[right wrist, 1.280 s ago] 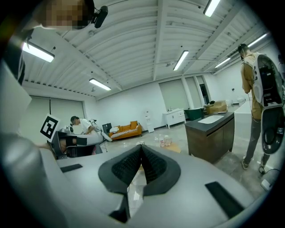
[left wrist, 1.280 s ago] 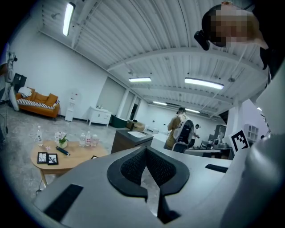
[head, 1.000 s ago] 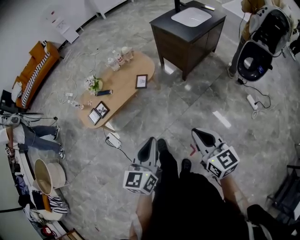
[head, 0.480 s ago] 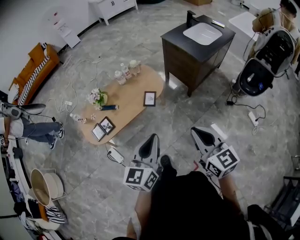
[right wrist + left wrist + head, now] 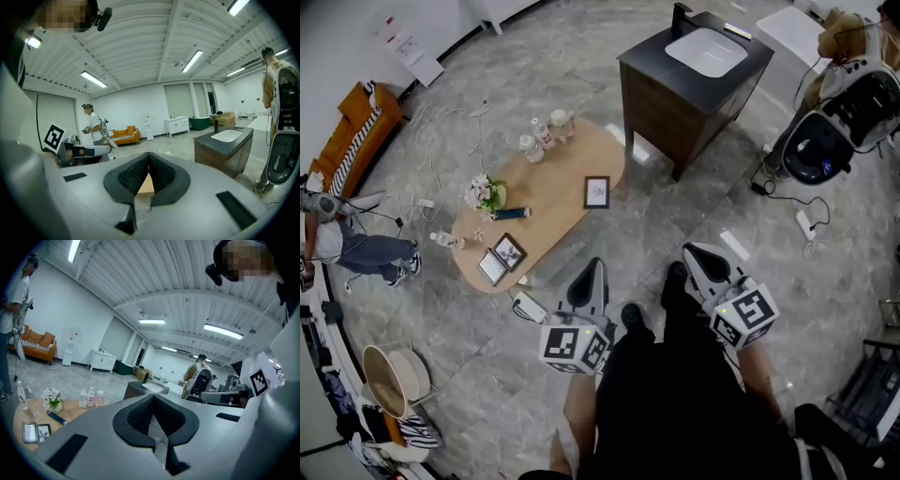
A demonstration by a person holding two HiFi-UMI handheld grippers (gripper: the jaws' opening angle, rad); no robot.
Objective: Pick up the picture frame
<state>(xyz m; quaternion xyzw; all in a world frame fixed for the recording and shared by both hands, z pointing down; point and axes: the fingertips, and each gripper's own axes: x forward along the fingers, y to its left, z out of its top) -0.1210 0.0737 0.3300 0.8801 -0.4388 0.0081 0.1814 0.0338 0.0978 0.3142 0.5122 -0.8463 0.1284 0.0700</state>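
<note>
Target, as judged: small dark-edged rectangular picture frame [image 5: 596, 191] on the light oval wooden table [image 5: 553, 173], toward the table's right edge, away from the other clutter. Two more small dark frames [image 5: 500, 259] sit side by side at the table's near-left end; which frame the task means is not settled. From above I cannot tell whether the target lies flat or leans on a stand. Likely light and rigid, with a slick, breakable glazed front. Best taken across the outer moulding, pads on one side rail and off the glass; if it lies flat, one edge probably has to be tipped up first. Left gripper [image 5: 592, 272] and right gripper [image 5: 697, 255] are both held out in front of the person's body, pointing ahead and a little downward. Both are well short of the table, with bare floor between; the left one is nearer the table's near end. Both claws are pressed together with nothing between them, as each gripper view confirms [image 5: 153, 401] [image 5: 148, 157].
</note>
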